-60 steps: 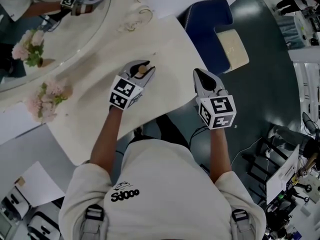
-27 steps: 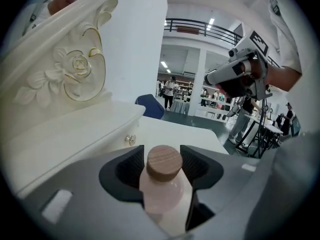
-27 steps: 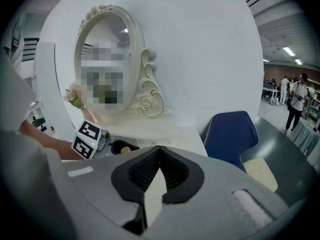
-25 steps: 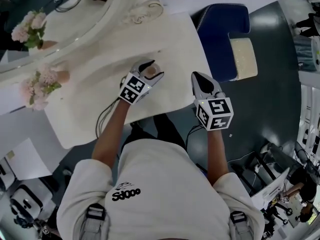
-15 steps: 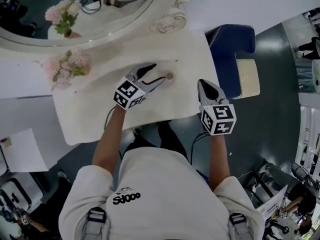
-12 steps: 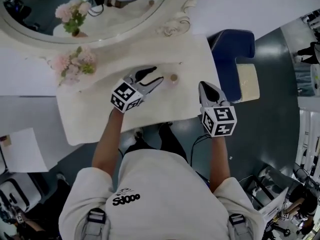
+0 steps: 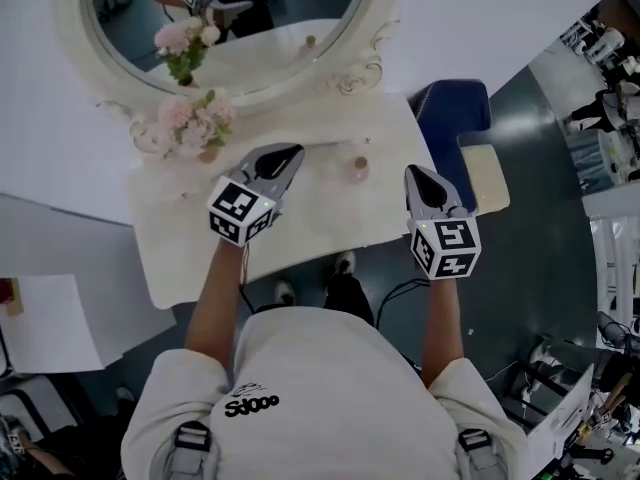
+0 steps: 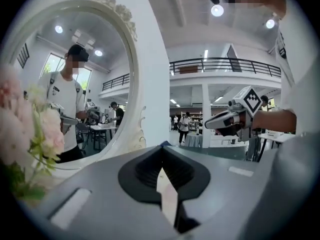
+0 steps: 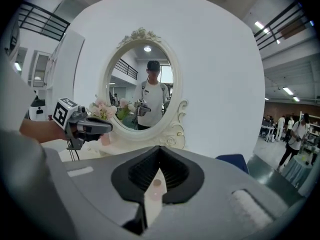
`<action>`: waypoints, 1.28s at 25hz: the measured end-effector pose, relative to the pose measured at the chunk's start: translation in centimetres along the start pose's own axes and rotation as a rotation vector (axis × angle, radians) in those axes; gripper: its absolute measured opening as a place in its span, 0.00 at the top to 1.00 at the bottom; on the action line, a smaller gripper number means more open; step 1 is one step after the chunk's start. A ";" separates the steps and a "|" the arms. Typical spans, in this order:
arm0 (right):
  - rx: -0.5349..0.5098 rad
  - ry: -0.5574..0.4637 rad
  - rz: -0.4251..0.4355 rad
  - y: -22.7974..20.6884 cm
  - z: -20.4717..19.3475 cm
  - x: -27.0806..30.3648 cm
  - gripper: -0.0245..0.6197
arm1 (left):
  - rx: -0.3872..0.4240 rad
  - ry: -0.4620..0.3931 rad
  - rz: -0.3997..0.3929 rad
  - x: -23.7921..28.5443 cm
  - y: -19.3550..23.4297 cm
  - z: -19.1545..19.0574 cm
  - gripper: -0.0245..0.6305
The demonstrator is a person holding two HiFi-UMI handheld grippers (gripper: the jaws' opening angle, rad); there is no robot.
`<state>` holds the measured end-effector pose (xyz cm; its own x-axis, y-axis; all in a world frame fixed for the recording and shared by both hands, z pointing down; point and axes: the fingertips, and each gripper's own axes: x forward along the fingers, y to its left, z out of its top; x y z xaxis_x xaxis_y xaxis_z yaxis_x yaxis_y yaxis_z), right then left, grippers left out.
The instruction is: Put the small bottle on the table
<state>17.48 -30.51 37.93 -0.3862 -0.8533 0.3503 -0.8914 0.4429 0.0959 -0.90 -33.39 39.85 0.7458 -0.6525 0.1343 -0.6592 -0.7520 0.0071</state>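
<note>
The small pinkish bottle point(image 7: 357, 169) with a brown cap stands upright on the cream dressing table point(image 7: 310, 230), free of both grippers. My left gripper point(image 7: 284, 156) hangs to the left of it and apart from it. Its jaws have just been closing and now stand shut with nothing between them. In the left gripper view my left gripper point(image 8: 161, 159) points past the mirror's edge into the room. My right gripper point(image 7: 414, 174) hovers just right of the bottle, jaws together and empty. In the right gripper view the bottle point(image 9: 155, 189) shows through the slit of the jaws.
An oval mirror point(image 7: 375, 8) in an ornate white frame stands at the table's back, with a vase of pink flowers point(image 7: 192, 124) before it. A blue chair point(image 7: 452, 111) and a pale cushion point(image 7: 485, 178) are at the right. People stand far off in the hall.
The left gripper opened off the bottle, drew back to the left and rose, then its jaws shut empty. The bottle stays on the table. The right gripper has risen too.
</note>
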 end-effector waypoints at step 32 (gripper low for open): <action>-0.137 -0.179 -0.031 8.3 7.5 -5.7 0.96 | 0.201 -0.106 0.062 -10.3 -2.5 10.5 0.94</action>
<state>10.54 -24.03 29.71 -0.4057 -0.8970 0.1753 -0.8679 0.4382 0.2340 -5.94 -25.80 28.09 0.7171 -0.6966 0.0237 -0.6798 -0.7065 -0.1969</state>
